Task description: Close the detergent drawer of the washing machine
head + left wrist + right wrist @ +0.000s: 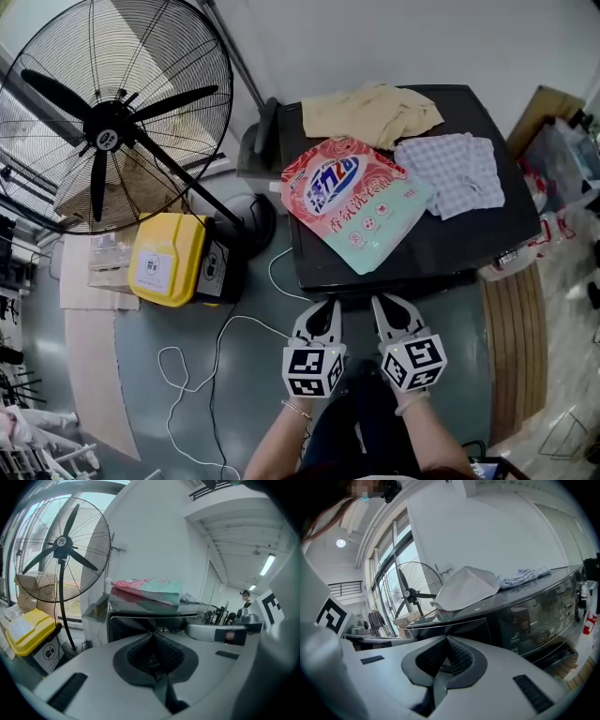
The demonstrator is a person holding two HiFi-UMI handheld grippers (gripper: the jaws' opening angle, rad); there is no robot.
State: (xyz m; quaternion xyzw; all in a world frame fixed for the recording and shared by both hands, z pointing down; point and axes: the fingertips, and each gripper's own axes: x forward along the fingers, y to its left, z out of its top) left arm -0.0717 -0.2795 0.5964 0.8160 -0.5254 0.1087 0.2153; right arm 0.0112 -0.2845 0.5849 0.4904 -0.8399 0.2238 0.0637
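The dark washing machine (441, 248) stands ahead of me, seen from above in the head view. Its detergent drawer front is the dark framed panel (126, 626) at the upper left of the machine's face, also seen as the panel (464, 626) beside the control strip. I cannot tell how far out it stands. My left gripper (324, 309) and right gripper (389, 306) are side by side just short of the machine's front edge. Both are shut, tips meeting with nothing between them, as the left gripper (152, 632) and right gripper (446, 640) show close up.
A pink and green detergent bag (352, 200), a beige cloth (373, 112) and a checked cloth (452, 172) lie on the machine's lid. A large floor fan (105, 122), a yellow box (167, 260) and a white cable (216, 366) are to the left.
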